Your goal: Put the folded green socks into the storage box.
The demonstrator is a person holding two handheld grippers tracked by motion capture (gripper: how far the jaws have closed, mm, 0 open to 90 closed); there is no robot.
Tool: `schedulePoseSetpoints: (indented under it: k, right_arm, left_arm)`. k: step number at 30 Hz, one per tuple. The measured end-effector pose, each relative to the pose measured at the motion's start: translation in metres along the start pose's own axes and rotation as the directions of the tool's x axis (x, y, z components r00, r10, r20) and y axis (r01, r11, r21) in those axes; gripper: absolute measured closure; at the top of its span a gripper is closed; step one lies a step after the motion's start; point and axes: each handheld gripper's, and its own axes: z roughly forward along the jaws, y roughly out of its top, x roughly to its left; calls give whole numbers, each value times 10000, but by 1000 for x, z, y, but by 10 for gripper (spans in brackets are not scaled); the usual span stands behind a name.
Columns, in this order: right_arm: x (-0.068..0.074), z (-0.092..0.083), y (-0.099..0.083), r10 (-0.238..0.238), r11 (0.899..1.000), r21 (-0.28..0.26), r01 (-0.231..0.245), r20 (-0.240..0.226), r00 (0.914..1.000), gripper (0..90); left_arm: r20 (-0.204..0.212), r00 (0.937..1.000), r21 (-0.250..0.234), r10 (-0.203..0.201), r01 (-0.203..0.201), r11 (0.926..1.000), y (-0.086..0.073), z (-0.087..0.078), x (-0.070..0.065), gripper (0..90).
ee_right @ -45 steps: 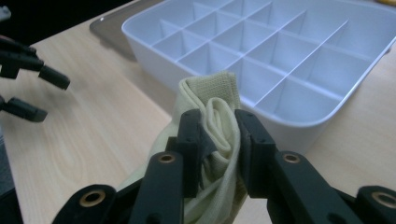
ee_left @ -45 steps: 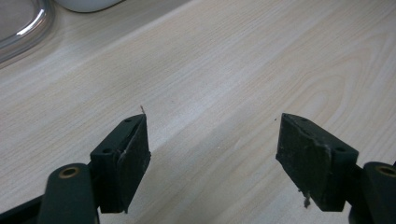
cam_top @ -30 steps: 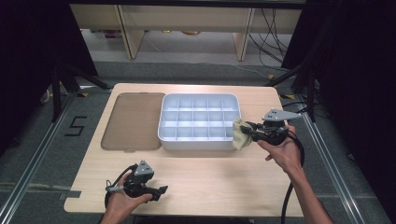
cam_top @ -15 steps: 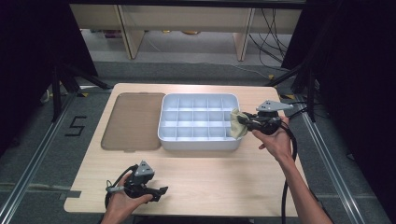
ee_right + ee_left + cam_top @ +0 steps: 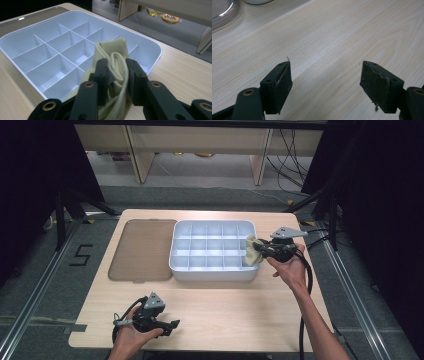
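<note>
You are pinching a pale yellow cloth [image 5: 113, 67] in your right gripper [image 5: 261, 251], its jaws pressing on the bunched folds, and the cloth is hanging at the right-hand edge of the white divided tray [image 5: 200, 268], over the compartments nearest that rim. Compared with a second ago, you are holding the cloth a little farther toward the back of the table and closer in against the tray's right wall; half a second ago it was already near where it is now. Your right forearm is reaching in from the lower right, the hand wrapping the gripper from below with the jaws pointing left toward the tray. Your left gripper [image 5: 170, 324] is staying where it was, resting low over the near left part of the wooden table [image 5: 240, 305], its jaws spreading wide over bare wood in the left gripper view. A brown translucent lid [image 5: 140, 250] is lying flat just left of the tray. On the floor left of the table, tape is forming the numeral 5 [image 5: 81, 255].
</note>
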Motion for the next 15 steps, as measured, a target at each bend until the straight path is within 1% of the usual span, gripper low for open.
schedulePoseSetpoints:
  k: [1,2,3,6,7,9,11,12,13,14,15]
  right_arm:
    - [-2,1,0,-194,9998,55,194,9,9998,728]
    - [-2,3,-1,-206,9998,-28,206,75,9998,728]
    - [-2,4,-1,-160,9999,10,160,65,9999,728]
    - [-1,8,-3,-315,9995,9,315,213,9993,728]
    - [0,10,-5,-441,9990,36,440,250,9987,728]
    - [2,14,-7,-755,9971,25,755,478,9960,728]
    - [2,18,-9,-751,9972,-29,754,529,9958,728]
    - [3,20,-10,-758,9971,-21,760,558,9956,728]
    - [3,22,-11,-814,9967,41,813,609,9948,728]
    - [3,23,-12,-866,9962,116,861,669,9940,727]
    - [4,24,-13,-895,9959,188,884,652,9939,727]
  left_arm:
    - [1,10000,-2,-7,7,10000,0,0,0,245]
    - [-1,10000,0,-5,5,10000,0,0,0,245]
    - [4,10000,-3,-6,6,10000,0,0,0,245]
    - [-63,10000,1,0,0,10000,0,0,0,245]
    - [13,10000,9,1,-1,10000,0,0,0,245]
    - [4,10000,7,-3,3,10000,0,0,0,245]
    - [-57,10000,18,35,-35,10000,0,0,0,246]
    - [-21,10000,-12,-77,77,10000,0,0,-1,245]
    - [16,10000,29,-11,11,10000,0,0,-1,245]
    - [9,10000,12,-48,48,10000,-1,0,-1,245]
    - [-76,10000,19,-58,58,10000,-1,1,0,245]
